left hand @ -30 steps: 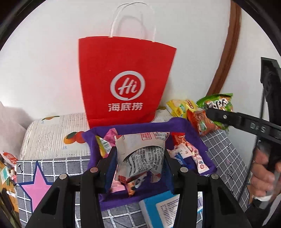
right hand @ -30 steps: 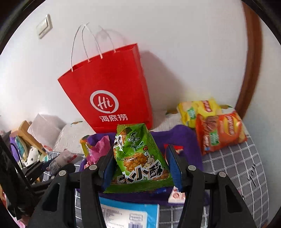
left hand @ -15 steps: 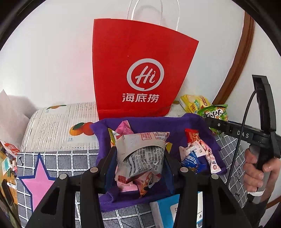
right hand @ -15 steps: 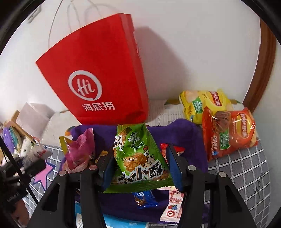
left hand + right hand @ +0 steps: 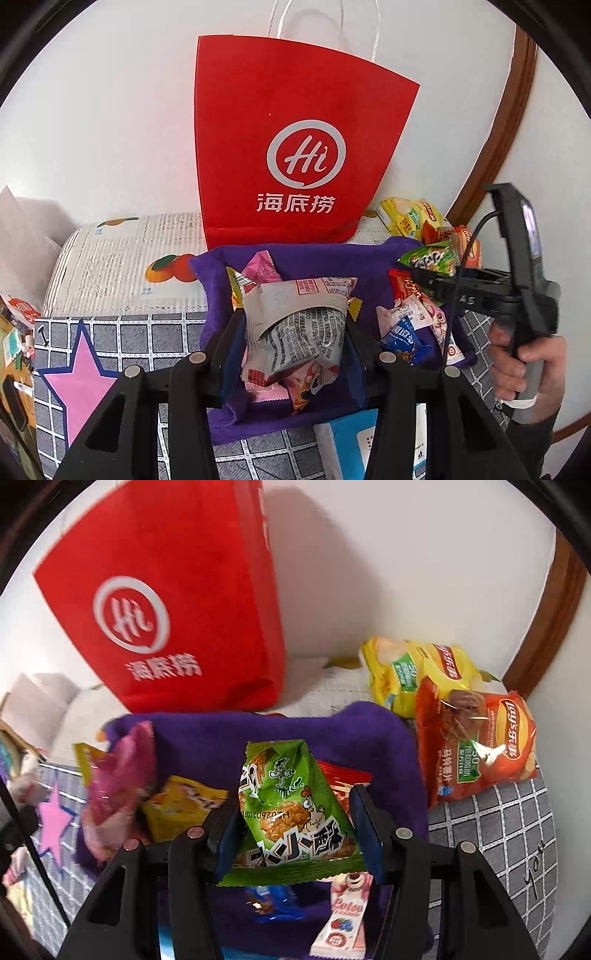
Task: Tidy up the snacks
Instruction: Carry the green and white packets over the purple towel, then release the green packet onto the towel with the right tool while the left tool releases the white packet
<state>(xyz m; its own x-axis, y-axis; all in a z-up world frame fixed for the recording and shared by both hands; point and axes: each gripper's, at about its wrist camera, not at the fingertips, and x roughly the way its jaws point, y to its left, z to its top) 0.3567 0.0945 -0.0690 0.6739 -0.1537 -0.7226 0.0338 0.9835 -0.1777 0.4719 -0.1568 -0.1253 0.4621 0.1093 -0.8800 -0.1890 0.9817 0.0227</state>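
Observation:
A purple fabric bin (image 5: 295, 254) (image 5: 303, 731) sits on the table with several small snack packets inside. My left gripper (image 5: 293, 343) is shut on a grey and white printed snack packet (image 5: 299, 325), held over the bin's left half. My right gripper (image 5: 297, 834) is shut on a green snack packet with a chicken picture (image 5: 291, 812), hanging over the bin's right half. In the left wrist view that green packet (image 5: 430, 258) and the right gripper (image 5: 424, 275) show at the right, held by a person's hand (image 5: 524, 360).
A tall red paper bag (image 5: 291, 147) (image 5: 166, 605) stands against the wall behind the bin. Yellow (image 5: 417, 672) and orange chip bags (image 5: 476, 738) lie to the right of it. A blue and white box (image 5: 354, 439) lies near the front. The checked tablecloth (image 5: 498, 834) carries a pink star (image 5: 85, 384).
The right gripper has sunk with the green packet toward the bin; the red bag now looms higher in its view. The left gripper still holds the grey packet in about the same place.

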